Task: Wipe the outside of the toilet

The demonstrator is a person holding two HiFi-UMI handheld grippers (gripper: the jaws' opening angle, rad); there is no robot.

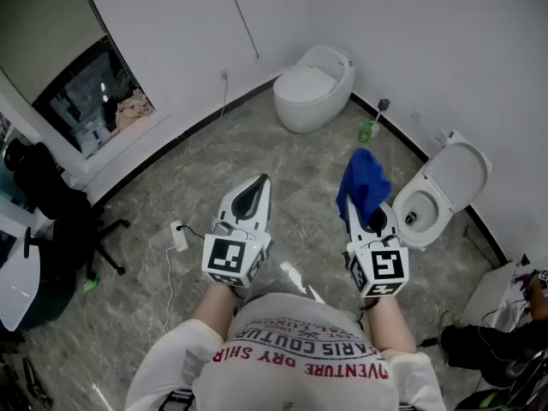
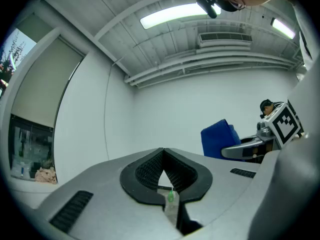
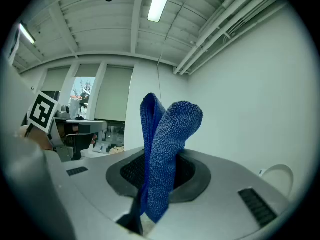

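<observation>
Two white toilets stand along the far wall: one with its lid down [image 1: 313, 88] at the back and one with its lid up [image 1: 438, 193] on the right. My right gripper [image 1: 359, 200] is shut on a blue cloth [image 1: 363, 182], held in the air just left of the open toilet and apart from it. In the right gripper view the blue cloth [image 3: 164, 160] stands up out of the shut jaws, and the raised toilet lid [image 3: 278, 177] shows low right. My left gripper [image 1: 256, 182] hovers over the floor, shut and empty [image 2: 163, 150].
A green bottle [image 1: 368, 131] and a dark brush [image 1: 383, 105] sit on the grey marble floor [image 1: 214, 157] between the toilets. A power strip with cable [image 1: 179, 235] lies at left, near a black office chair [image 1: 53, 217]. Dark bags [image 1: 488, 349] lie at right.
</observation>
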